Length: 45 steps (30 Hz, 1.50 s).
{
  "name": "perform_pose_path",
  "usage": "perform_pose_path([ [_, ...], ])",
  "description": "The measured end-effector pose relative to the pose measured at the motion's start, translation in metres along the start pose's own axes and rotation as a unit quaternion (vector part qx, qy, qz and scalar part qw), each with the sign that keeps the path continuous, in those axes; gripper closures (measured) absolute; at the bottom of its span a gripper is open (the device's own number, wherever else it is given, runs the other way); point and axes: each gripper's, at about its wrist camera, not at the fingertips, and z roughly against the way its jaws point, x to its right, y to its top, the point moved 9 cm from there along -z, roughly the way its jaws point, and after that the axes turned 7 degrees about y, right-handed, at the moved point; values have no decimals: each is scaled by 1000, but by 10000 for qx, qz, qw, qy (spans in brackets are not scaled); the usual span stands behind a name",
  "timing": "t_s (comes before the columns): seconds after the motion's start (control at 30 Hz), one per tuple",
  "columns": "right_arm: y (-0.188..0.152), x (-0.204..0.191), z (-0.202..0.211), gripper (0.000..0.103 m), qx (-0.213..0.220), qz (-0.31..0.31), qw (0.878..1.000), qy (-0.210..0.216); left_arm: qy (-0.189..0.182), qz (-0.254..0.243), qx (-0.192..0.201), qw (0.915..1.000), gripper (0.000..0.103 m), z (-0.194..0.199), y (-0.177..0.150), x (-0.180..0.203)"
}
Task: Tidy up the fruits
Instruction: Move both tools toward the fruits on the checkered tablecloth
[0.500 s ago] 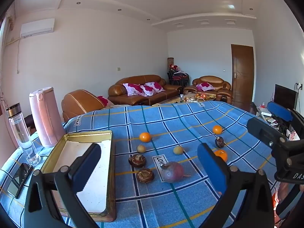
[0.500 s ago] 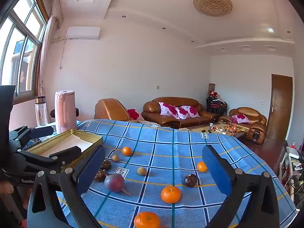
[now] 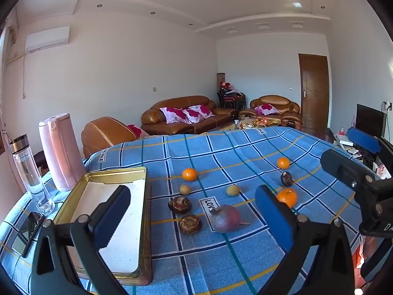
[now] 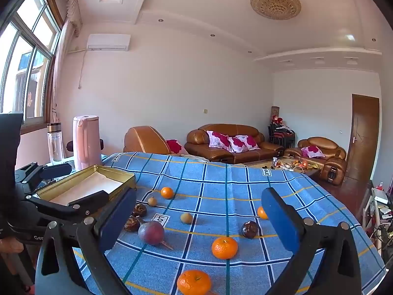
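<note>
Several fruits lie loose on the blue checked tablecloth [image 3: 221,152]: a purple passion fruit [image 3: 226,218], two brown dried fruits [image 3: 179,204], two small yellow fruits [image 3: 232,190], a dark fruit [image 3: 286,179] and oranges [image 3: 189,174]. A gold tin tray [image 3: 145,211] with a pale floor sits at the left, empty. My left gripper [image 3: 194,218] is open, held above the near table edge, facing the fruits. My right gripper [image 4: 201,221] is open too, over an orange [image 4: 224,247] and the dark fruit [image 4: 249,229]. The passion fruit [image 4: 151,232] lies by its left finger.
A pink kettle [image 3: 61,152] and a glass bottle [image 3: 32,174] stand behind the tray, a phone [image 3: 27,231] lies at its left. Another orange [image 4: 194,282] sits near the front edge. The right gripper's body [image 3: 363,179] shows at the right. Brown sofas stand beyond the table.
Both grippers have shifted only slightly; the views are almost the same. No fruit has moved.
</note>
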Motion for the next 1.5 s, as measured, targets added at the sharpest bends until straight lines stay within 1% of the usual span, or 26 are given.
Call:
perform_pose_path([
  [1.5, -13, -7, -5, 1, -139, -18, 9999, 78, 22, -36, -34, 10000, 0, -6, -7, -7],
])
